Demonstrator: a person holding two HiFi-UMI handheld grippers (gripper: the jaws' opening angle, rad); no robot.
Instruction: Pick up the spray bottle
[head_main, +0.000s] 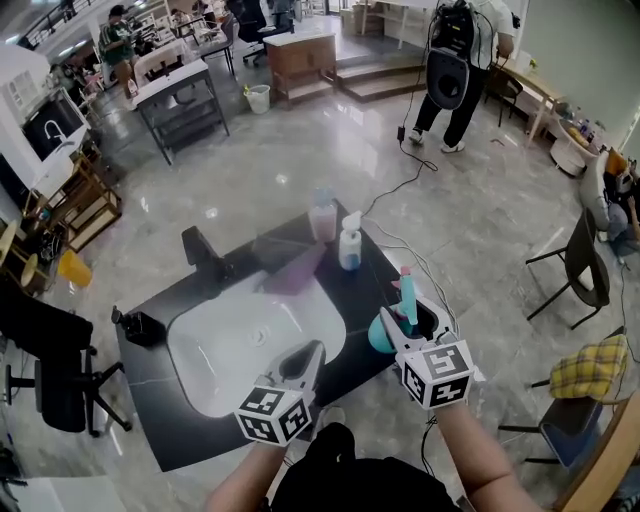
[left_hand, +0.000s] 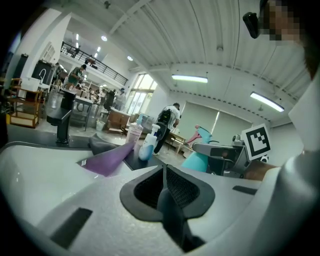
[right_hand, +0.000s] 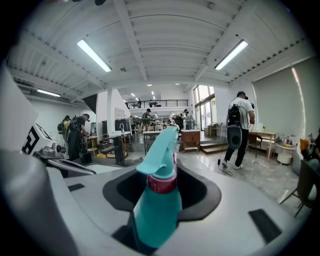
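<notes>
The teal spray bottle (head_main: 386, 334) with a pink trigger stands upright between the jaws of my right gripper (head_main: 408, 328), at the right end of the black counter (head_main: 350, 365). In the right gripper view the bottle (right_hand: 155, 215) fills the gap of the right gripper (right_hand: 161, 197), whose jaws are shut on its body. My left gripper (head_main: 308, 352) hovers over the near rim of the white sink. Its jaws meet with nothing between them in the left gripper view (left_hand: 164, 186), where the bottle (left_hand: 197, 161) shows to the right.
The white sink basin (head_main: 235, 345) sits in the counter with a black faucet (head_main: 205, 255) behind it. A purple cloth (head_main: 295, 270), a white pump bottle (head_main: 349, 243) and a pinkish bottle (head_main: 323, 215) stand at the far edge. A black dispenser (head_main: 140, 325) is at left. Chairs (head_main: 580, 270) stand right.
</notes>
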